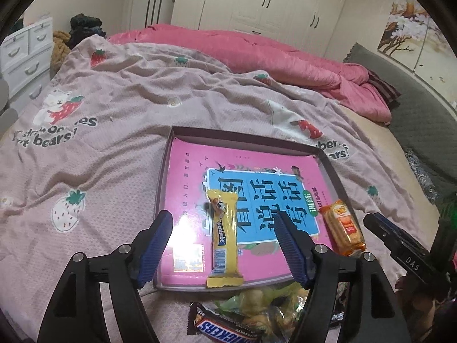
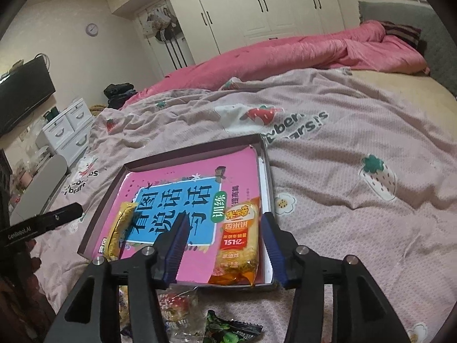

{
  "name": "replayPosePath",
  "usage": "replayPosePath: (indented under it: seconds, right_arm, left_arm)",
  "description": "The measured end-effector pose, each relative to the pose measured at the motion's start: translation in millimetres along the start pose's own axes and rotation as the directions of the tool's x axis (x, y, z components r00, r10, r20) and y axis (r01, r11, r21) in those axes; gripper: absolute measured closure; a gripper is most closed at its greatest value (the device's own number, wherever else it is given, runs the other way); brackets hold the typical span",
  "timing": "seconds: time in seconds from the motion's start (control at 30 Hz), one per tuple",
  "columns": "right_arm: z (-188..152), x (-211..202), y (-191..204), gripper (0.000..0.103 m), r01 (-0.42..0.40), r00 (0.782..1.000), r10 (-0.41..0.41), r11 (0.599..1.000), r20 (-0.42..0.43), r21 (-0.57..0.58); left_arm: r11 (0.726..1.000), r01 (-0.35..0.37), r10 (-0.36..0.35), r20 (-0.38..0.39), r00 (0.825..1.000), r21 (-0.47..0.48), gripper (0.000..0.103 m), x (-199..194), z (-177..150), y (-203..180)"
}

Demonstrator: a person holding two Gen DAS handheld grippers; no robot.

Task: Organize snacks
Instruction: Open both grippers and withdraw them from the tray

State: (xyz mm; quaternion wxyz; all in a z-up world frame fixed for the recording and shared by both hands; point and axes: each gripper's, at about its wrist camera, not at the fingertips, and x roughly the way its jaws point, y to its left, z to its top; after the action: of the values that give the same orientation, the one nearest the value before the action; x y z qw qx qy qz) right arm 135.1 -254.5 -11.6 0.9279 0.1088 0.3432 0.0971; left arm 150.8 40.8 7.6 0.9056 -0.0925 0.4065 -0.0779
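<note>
Left gripper (image 1: 225, 245): its jaws are standing apart, gripping nothing; the yellow bar (image 1: 224, 238) is lying between them, untouched, in the lower centre of the left view.
Right gripper (image 2: 224, 245): its jaws are standing apart and released; the orange pack (image 2: 238, 243) is lying between them on the box, free of the pads.
Box (image 1: 328, 160): it is sitting on the blanket (image 1: 120, 154), mid-frame, with a pink book (image 1: 188, 171) inside.
Snack pile: a Snickers (image 1: 225, 330) and other wrappers are lying at the bottom edge, just in front of the box.
Green wrapper (image 2: 228, 328): it is lying at the bottom centre of the right view.
</note>
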Motion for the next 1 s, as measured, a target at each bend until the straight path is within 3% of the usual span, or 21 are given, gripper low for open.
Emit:
replayPosePath:
  seconds: [0.47,1.0]
  right_arm:
    - [-10,-34,6,0.041,0.017,0.999,-0.017,1.000,0.033,-0.010]
    - [-39,-66,17,0.034,0.061,0.998,-0.061,0.998,-0.008,-0.002]
  left_arm:
    - [1.000,0.018,-0.018,-0.004,1.000,-0.008,0.027,-30,-15,4]
    - [1.000,-0.003,0.002,-0.023,1.000,-0.007,0.024,-45,-34,-11]
